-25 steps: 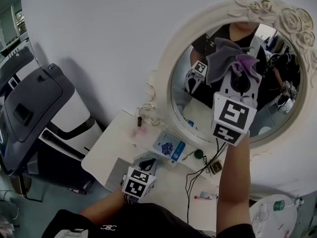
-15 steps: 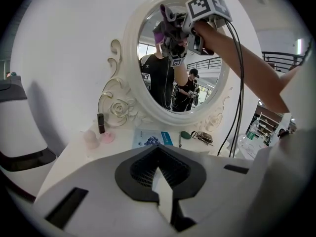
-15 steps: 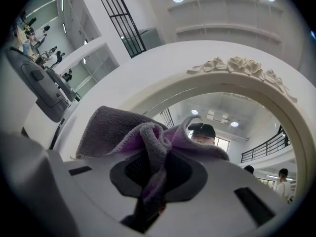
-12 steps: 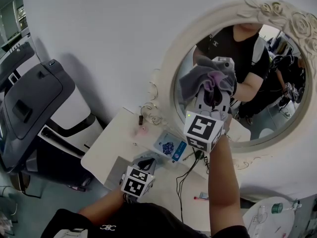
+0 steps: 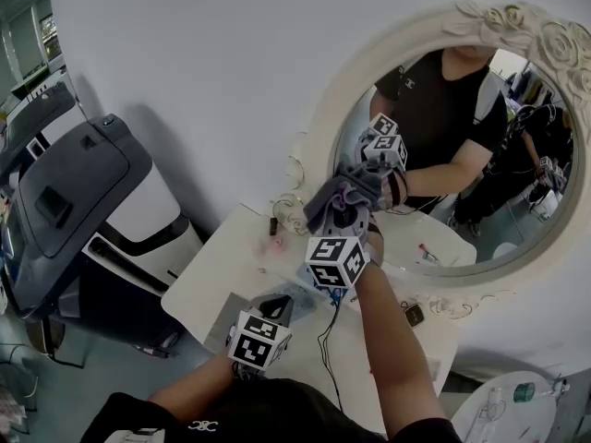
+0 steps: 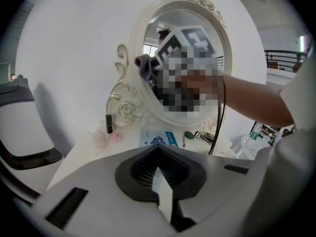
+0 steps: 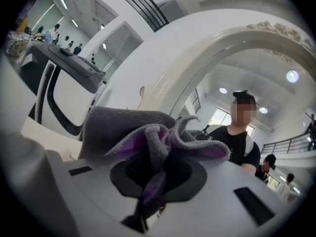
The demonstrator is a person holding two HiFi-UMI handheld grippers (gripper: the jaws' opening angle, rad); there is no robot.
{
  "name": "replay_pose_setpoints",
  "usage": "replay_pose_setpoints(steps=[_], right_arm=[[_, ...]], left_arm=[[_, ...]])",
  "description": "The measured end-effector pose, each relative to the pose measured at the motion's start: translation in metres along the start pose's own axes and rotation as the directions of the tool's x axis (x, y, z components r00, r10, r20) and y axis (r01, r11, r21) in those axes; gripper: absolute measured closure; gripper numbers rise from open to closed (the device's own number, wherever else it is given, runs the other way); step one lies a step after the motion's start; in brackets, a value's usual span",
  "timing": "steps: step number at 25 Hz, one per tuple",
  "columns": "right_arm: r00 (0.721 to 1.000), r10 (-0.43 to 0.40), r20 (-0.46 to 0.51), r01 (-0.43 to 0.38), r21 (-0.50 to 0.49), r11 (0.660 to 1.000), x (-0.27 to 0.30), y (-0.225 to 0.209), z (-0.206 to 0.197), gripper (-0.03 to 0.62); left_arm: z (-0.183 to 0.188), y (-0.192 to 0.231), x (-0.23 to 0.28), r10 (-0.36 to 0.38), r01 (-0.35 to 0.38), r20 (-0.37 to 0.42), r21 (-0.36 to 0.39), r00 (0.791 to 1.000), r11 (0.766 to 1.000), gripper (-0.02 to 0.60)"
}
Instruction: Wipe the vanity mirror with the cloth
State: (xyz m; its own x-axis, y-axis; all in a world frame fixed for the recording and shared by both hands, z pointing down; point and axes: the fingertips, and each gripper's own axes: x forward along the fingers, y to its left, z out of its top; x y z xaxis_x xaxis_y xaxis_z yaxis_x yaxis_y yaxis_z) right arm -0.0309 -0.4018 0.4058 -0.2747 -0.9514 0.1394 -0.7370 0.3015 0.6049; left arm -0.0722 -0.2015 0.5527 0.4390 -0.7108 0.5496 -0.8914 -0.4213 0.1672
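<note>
1. An oval vanity mirror (image 5: 480, 201) in a carved cream frame stands against a white wall, at the back of a small white table (image 5: 217, 270).
2. The person's right arm reaches up and forward, and the right gripper (image 5: 346, 215) points at the glass. Its jaws are pinched narrow on a bunched grey cloth (image 5: 331, 199) with a purple inner side.
3. The cloth billows out past the jaw tips. That is probably deliberate, so that soft fabric meets the mirror rather than hard plastic.
4. The cloth sits at the lower left edge of the glass, next to the frame. It looks pressed to the surface, but actual contact cannot be confirmed.
5. The left gripper (image 5: 275, 305) hangs low over the near side of the table. Its jaws are closed together with nothing between them, and it seems simply parked out of the way.
6. The wiping appears to be under way. Most of the glass lies up and to the right of the cloth.
7. A thin black cable (image 5: 325, 340) and small toiletries lie on the table beneath the reaching arm. A low sweep could snag them.
</note>
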Motion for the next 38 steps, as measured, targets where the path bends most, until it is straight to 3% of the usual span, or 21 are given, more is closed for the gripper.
replay_pose_setpoints(steps=[3, 7, 11, 13, 15, 17, 18, 22, 24, 26, 30, 33, 38], right_arm=[[1.000, -0.017, 0.014, 0.016, 0.056, 0.998, 0.002, 0.005, -0.013, 0.546], [0.999, -0.016, 0.037, 0.014, 0.051, 0.999, 0.003, 0.007, -0.012, 0.546], [1.000, 0.011, -0.016, -0.010, 0.063, 0.998, 0.003, 0.011, -0.020, 0.546], [0.991, 0.081, -0.105, -0.074, 0.075, 0.994, 0.003, 0.016, -0.034, 0.546], [0.958, 0.203, -0.202, -0.175, 0.151, 0.973, 0.000, 0.023, -0.052, 0.546], [0.927, 0.294, -0.235, -0.244, 0.222, 0.944, -0.012, 0.021, -0.066, 0.545], [0.930, 0.294, -0.223, -0.242, 0.232, 0.942, -0.021, 0.013, -0.069, 0.545], [0.990, 0.125, -0.071, -0.103, 0.257, 0.961, -0.063, -0.059, -0.042, 0.545], [1.000, 0.003, 0.027, -0.011, 0.274, 0.962, -0.087, -0.114, -0.012, 0.545], [0.984, -0.124, 0.129, 0.081, 0.295, 0.952, -0.117, -0.176, 0.023, 0.545], [0.904, -0.340, 0.258, 0.252, 0.322, 0.913, -0.181, -0.282, 0.082, 0.545], [0.869, -0.425, 0.253, 0.358, 0.272, 0.893, -0.201, -0.333, 0.094, 0.545], [0.846, -0.498, 0.190, 0.471, 0.169, 0.866, -0.203, -0.368, 0.071, 0.545]], left_arm=[[-0.005, 0.012, -0.008, 0.030, -0.030, -0.005, -0.013, 1.000, 0.999, 0.583], [-0.013, 0.025, -0.016, 0.067, -0.067, -0.011, -0.050, 0.998, 0.996, 0.583], [-0.009, 0.016, -0.021, 0.061, -0.061, 0.003, -0.037, 0.998, 0.997, 0.583], [-0.005, 0.011, -0.022, 0.056, -0.055, 0.014, -0.024, 0.998, 0.998, 0.583], [-0.001, 0.006, -0.024, 0.051, -0.051, 0.032, -0.014, 0.998, 0.999, 0.583], [0.001, 0.001, -0.027, 0.046, -0.045, 0.043, -0.008, 0.998, 0.999, 0.582], [0.001, -0.001, -0.027, 0.043, -0.042, 0.044, -0.006, 0.998, 0.999, 0.583], [-0.002, -0.008, -0.024, 0.020, -0.020, 0.030, 0.011, 0.999, 1.000, 0.583], [0.000, -0.015, -0.021, 0.001, -0.002, 0.028, 0.028, 1.000, 1.000, 0.583], [0.003, -0.024, -0.019, -0.020, 0.018, 0.032, 0.046, 0.999, 0.999, 0.582], [0.004, -0.036, -0.014, -0.051, 0.049, 0.028, 0.066, 0.998, 0.997, 0.582], [0.003, -0.039, -0.010, -0.061, 0.059, 0.021, 0.063, 0.998, 0.996, 0.583], [0.004, -0.045, -0.006, -0.077, 0.076, 0.019, 0.072, 0.997, 0.995, 0.583]])
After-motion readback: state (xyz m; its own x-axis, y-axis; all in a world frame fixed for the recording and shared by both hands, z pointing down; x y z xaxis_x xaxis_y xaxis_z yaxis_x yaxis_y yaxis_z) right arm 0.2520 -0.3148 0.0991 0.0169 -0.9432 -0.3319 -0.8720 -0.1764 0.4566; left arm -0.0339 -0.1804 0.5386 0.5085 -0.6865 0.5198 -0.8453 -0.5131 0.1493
